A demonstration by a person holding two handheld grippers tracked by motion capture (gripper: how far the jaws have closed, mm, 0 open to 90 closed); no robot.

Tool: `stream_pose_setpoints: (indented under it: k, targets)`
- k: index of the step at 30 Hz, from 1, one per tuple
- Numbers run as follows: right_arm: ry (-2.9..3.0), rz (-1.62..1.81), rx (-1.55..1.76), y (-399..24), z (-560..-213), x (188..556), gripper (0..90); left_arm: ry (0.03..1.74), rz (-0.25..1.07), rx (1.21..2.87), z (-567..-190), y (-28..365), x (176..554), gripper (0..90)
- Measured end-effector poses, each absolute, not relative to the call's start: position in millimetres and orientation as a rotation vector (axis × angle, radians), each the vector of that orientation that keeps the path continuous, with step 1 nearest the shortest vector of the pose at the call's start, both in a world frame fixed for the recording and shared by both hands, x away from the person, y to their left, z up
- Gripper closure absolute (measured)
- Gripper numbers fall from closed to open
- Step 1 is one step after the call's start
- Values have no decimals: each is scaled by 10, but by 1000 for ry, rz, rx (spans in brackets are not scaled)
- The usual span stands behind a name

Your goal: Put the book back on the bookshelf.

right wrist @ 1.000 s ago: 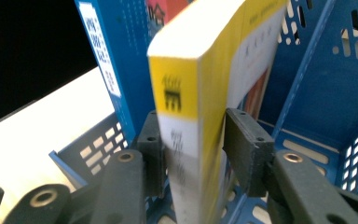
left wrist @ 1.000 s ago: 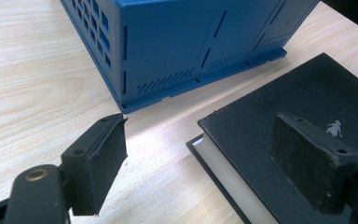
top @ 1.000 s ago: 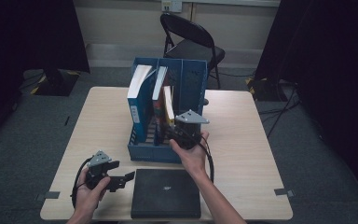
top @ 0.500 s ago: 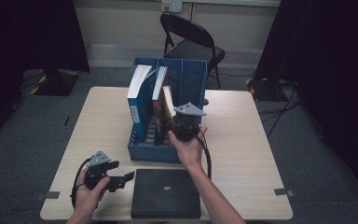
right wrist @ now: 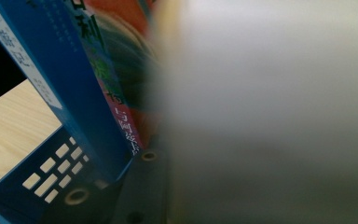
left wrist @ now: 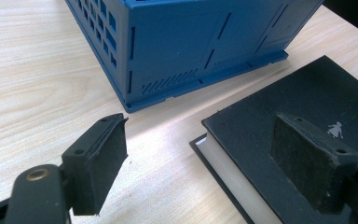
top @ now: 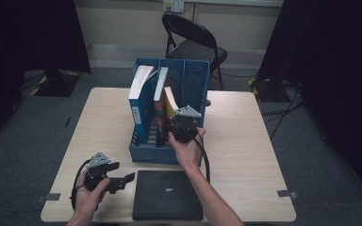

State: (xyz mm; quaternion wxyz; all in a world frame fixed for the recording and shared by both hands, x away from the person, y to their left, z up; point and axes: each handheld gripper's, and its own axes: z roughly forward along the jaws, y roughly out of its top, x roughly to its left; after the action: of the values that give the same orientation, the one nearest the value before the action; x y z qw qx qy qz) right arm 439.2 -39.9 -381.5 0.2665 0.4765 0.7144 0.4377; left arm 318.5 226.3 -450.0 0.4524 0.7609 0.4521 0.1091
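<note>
Blue plastic walls split the file rack into upright slots, which is why the books in it stand on edge and lean on the dividers instead of toppling. The right tool is pushed into the near end of the middle slot, onto the leaning book with the pale page edges, presumably to stand it up or seat it deeper. Its jaws have just been closing. In the right tool's view the pale pages blur across the right side, right against the camera, with a red-spined book just to their left, so the book sits between the jaws. Whether the pads press on it yet, I cannot tell.

The left tool rests low over the near left of the table, jaws spread and holding nothing. Its idle spot looks like waiting. Just to its right lies a black book flat on the table, near the rack's front wall, likely next for filing.
</note>
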Motion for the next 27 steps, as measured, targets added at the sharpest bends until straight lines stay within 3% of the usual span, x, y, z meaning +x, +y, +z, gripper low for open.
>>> stream_pose_setpoints:
  k: [12, 27]
  targets:
    - [1835, 1205, 1319, -368, -3806, 4412, 757, 1117, 273, 1882, -4505, 2263, 3193, 188]
    - [1787, 1225, 1322, -317, -3731, 4726, 757, 1110, 269, 1889, -4502, 2253, 3185, 188]
